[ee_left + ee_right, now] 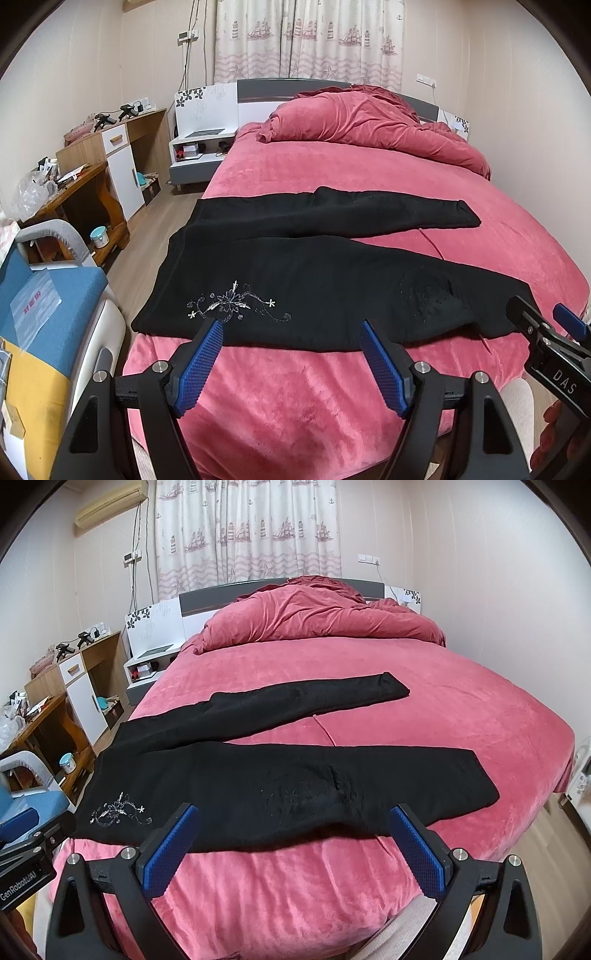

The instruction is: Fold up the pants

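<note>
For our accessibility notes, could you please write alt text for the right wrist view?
Black pants lie spread flat across a pink bed, legs apart and pointing right, silver floral embroidery near the waist. The open right gripper hovers at their near edge; the left gripper shows at left.

Right gripper (546,332) cut off by frame edge in left wrist view, right of pants (314,288); jaw gap there unreadable. Left gripper (22,834) clipped left of pants (280,790) in right wrist view. Pants cuff hidden behind right gripper. Desk clutter (55,173) left of pants too small to identify. Curtain (306,37) top cropped.
</note>
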